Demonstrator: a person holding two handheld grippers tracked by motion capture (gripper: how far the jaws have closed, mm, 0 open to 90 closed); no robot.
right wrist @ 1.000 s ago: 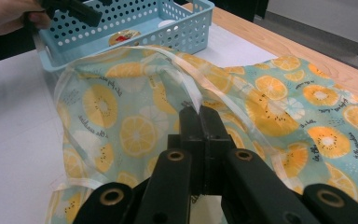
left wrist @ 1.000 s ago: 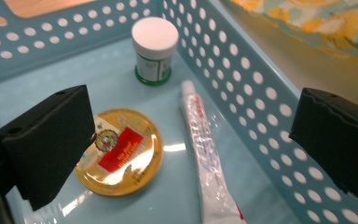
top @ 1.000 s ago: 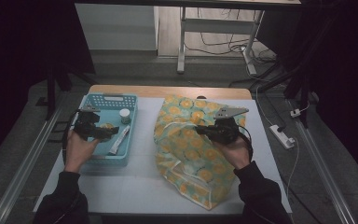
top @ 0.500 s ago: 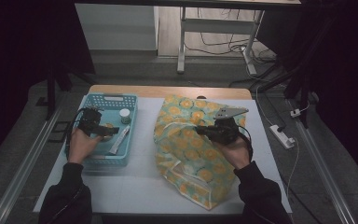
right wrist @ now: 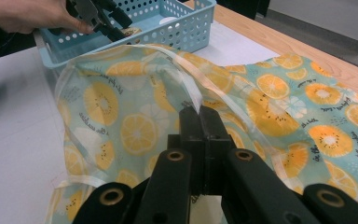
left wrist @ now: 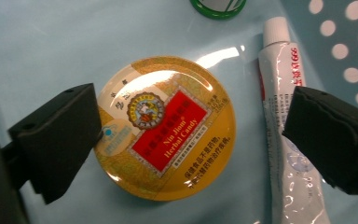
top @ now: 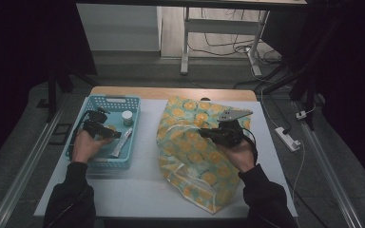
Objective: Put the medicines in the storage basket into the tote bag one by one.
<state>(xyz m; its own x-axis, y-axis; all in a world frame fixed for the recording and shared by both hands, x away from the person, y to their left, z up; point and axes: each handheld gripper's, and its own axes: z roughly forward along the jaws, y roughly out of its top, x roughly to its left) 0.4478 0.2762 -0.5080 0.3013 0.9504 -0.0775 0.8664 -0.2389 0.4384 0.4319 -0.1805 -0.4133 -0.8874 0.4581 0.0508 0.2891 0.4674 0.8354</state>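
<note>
Candy tin (left wrist: 165, 135) and tube (left wrist: 284, 135) inside blue basket (top: 130, 102), between left claw (left wrist: 191, 140) pads.

Looks like a lab or recording studio setup, not anyone's home. Black curtains (top: 24, 57) hang all around, the white-topped table (top: 147, 185) sits between metal rails (top: 24, 175) on a grey floor, cables (top: 228, 47) trail under a metal desk frame (top: 186, 42), and a power strip (top: 289, 138) lies beside the table.
</note>
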